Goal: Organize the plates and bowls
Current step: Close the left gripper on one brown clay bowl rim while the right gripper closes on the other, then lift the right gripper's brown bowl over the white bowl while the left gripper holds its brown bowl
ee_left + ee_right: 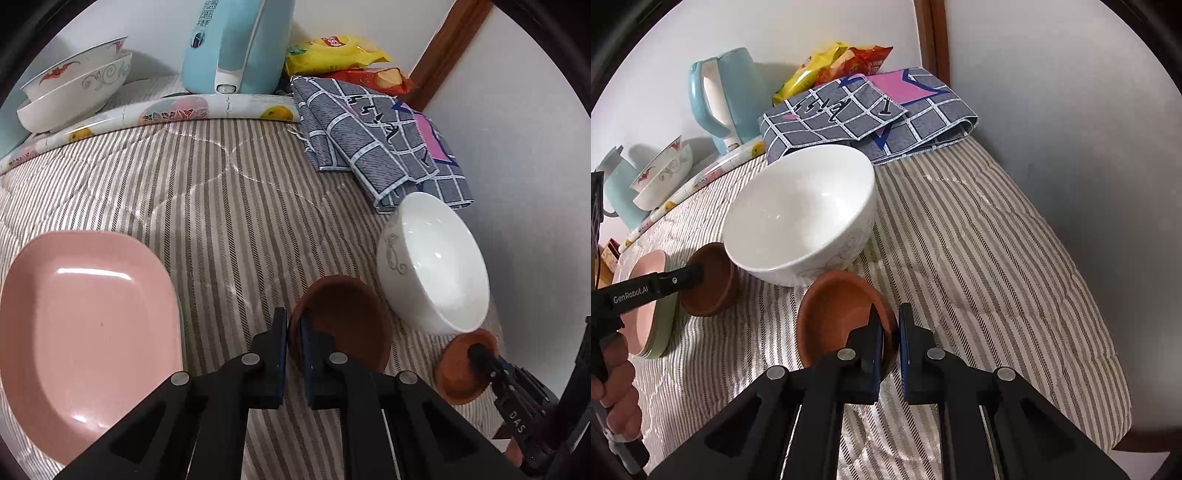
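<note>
Pinching brown dishes: left tool one rim, right tool another

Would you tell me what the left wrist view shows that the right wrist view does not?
Only the left wrist view shows the pink plate's whole face. Only the right wrist view shows a hand and a green plate under the pink one. Both show the white bowl and each claw shut on a brown saucer: left claw, right claw.
</note>
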Tool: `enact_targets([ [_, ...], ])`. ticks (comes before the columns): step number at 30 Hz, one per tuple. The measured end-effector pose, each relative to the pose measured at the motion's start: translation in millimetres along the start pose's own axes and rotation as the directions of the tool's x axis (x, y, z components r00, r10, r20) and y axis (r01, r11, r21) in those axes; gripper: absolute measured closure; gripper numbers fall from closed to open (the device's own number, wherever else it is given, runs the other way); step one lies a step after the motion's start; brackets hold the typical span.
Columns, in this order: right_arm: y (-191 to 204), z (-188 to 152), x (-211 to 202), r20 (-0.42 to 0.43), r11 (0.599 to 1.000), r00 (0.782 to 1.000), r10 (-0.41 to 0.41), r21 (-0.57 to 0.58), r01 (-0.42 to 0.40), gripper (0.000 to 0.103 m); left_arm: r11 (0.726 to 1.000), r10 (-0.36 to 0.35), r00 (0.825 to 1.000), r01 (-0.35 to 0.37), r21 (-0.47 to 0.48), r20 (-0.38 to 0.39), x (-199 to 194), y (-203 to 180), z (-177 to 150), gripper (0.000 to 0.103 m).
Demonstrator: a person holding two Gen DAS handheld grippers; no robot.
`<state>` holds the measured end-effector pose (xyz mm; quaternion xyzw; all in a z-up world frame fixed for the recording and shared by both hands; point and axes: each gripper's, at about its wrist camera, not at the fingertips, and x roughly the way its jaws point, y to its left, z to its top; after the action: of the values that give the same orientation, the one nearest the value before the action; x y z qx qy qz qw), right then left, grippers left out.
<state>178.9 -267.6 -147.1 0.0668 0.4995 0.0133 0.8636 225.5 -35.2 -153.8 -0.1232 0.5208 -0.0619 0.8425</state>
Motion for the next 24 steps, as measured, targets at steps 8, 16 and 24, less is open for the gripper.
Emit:
enact_targets([
  [8,0,-2,-15,0.024,1.0,1.0,0.011,0.014,-0.011,0.095,1.0,-0.003,0.999,0.002,0.017,0.042,-23,-3,-4,0.095],
  [16,5,-2,-40,0.072,0.999,0.997,0.02,0.024,-0.022,0.095,1.0,-0.001,0.995,0.0,0.013,0.097,-53,-1,-10,0.095],
  [24,15,-1,-58,0.104,0.999,0.994,0.031,0.006,-0.032,0.095,1.0,0.016,0.99,-0.017,0.006,0.138,-81,6,-17,0.095],
])
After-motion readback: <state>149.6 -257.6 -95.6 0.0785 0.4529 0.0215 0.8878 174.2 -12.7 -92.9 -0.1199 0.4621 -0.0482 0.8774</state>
